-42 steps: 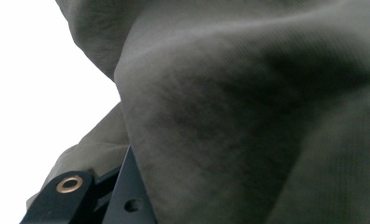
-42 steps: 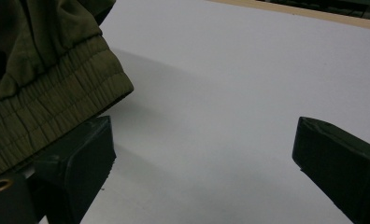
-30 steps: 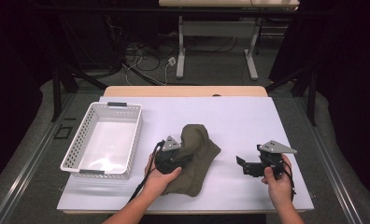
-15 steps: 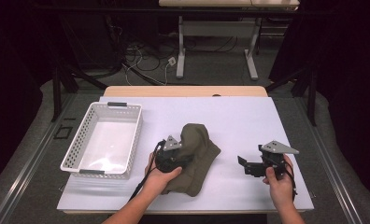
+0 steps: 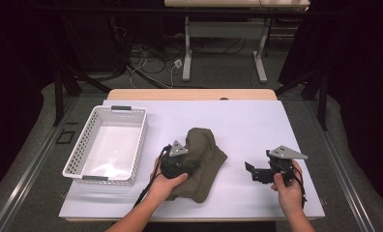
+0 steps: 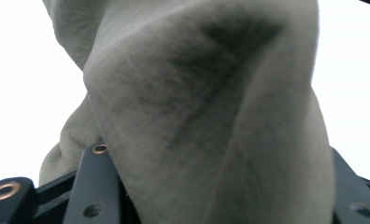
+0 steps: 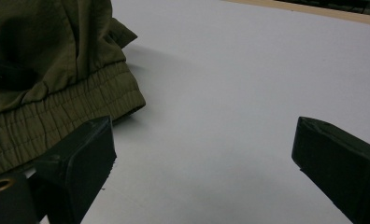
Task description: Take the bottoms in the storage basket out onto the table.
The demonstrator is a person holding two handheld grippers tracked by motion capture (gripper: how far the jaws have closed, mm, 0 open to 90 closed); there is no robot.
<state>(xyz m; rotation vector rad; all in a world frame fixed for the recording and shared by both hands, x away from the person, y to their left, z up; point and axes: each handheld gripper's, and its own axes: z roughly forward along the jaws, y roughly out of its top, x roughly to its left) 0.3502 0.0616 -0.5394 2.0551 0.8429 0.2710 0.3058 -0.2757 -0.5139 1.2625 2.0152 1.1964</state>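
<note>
An olive-green garment [image 5: 201, 162] is seen lying crumpled near the middle of the white bench [image 5: 257, 125], and everything else is placed here relative to it. To its left, near but apart from it, a white perforated basket [image 5: 139, 145] is set on the bench with nothing visible inside; its long side runs roughly parallel to the garment's left edge. A wide stretch of bare white surface is left behind the garment up to the wooden strip along the bench's far edge, and another bare stretch lies to its right. The left gripper [image 5: 176, 162] is held by the left hand [image 5: 168, 183] at the garment's near left side, with the forearm coming up from the bench's near edge and a cable trailing back beside it. In the left gripper view a thick fold of the cloth [image 6: 211, 116] is bunched between the jaws, which are closed on it from both sides. The right gripper [image 5: 257, 171] is held by the right hand [image 5: 287, 186] well to the right of the garment, low over bare bench, its jaws pointed left toward the cloth. In the right gripper view those jaws are spread wide with only white surface between them, and the garment's elastic hem [image 7: 66, 114] is seen just beyond the left jaw, not touched by it.
</note>
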